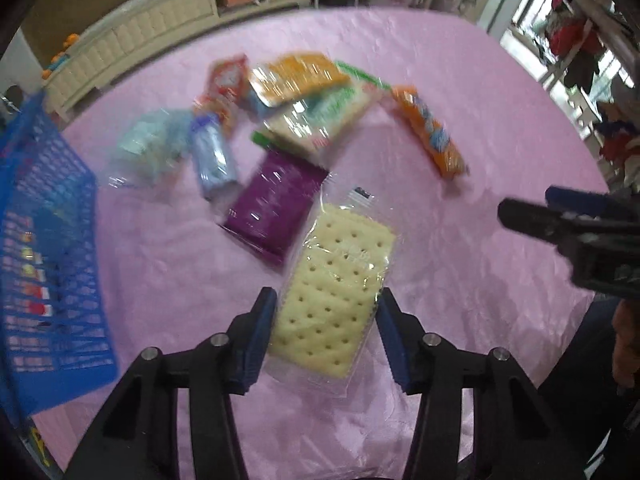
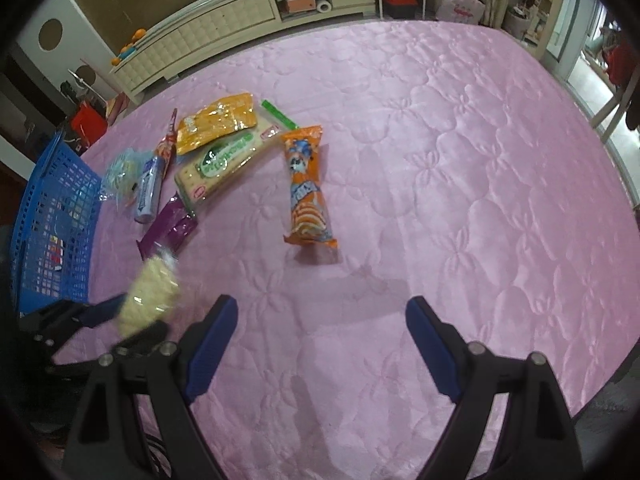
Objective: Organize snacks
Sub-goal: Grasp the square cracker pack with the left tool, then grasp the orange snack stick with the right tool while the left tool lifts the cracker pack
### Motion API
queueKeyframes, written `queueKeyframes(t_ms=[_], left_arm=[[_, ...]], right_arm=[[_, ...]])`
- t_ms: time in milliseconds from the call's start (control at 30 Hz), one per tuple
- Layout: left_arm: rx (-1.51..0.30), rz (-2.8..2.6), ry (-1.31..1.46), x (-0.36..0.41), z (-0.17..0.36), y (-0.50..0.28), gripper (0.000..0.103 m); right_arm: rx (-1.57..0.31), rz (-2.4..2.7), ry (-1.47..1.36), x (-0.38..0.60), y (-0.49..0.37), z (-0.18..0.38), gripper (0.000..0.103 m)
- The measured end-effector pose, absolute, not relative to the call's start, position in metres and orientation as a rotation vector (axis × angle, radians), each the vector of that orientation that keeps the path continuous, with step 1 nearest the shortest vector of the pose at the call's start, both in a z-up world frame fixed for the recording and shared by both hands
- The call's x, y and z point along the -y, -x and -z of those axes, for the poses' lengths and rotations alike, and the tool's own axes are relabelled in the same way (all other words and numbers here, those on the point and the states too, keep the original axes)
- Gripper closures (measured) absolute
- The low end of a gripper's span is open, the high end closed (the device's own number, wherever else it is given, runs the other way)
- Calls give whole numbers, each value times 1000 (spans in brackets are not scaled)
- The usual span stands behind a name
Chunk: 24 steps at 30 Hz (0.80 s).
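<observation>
My left gripper (image 1: 326, 300) is shut on a clear-wrapped cracker pack (image 1: 334, 284), its blue pads at both long sides; the pack looks lifted, and it also shows in the right wrist view (image 2: 150, 294). Behind it lie a purple packet (image 1: 276, 204), a blue-wrapped roll (image 1: 212, 156), a green-labelled cracker pack (image 1: 320, 120), a yellow-orange packet (image 1: 298, 76) and an orange tube snack (image 1: 430, 132). A blue mesh basket (image 1: 44, 248) stands at the left. My right gripper (image 2: 322, 316) is open and empty above the pink cloth, with the orange tube snack (image 2: 308, 188) ahead of it.
The pink quilted cloth (image 2: 460, 160) covers the table. A red packet (image 1: 226, 80) and a clear pale-blue bag (image 1: 146, 148) lie by the pile. A cream cabinet (image 2: 224, 16) stands beyond the table's far edge. My right gripper (image 1: 504, 212) shows at the right of the left view.
</observation>
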<state>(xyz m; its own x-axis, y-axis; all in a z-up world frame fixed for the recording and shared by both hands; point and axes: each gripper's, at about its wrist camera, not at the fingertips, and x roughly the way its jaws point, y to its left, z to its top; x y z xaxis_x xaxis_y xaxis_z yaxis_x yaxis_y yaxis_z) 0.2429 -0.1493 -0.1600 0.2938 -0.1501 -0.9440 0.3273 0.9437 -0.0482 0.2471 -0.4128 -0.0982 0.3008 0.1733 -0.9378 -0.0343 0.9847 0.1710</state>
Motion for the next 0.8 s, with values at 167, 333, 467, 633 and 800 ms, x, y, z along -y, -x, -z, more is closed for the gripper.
queueKeyframes(t_ms=[167,333,467,633,800], left_arm=[[-1145,198,-144,132,133,-244,55],[-1125,142,-104,113,131,-253,55],[-1150,126,-73,114,141,-272,55],[-1183,130,-52,117,161,-293,55],[-1203,149,-42,126,170,-302,55]], right_arm=[[-1236,-168,-76,396,-257,90,14],[-1212,-189,-20,378,-280,91,14],[-1190,-208,10,371,-300,96,14],[-1223,-228,-4,378,-318,111,31],[-1265,-210,-37,385,-329,128,50]])
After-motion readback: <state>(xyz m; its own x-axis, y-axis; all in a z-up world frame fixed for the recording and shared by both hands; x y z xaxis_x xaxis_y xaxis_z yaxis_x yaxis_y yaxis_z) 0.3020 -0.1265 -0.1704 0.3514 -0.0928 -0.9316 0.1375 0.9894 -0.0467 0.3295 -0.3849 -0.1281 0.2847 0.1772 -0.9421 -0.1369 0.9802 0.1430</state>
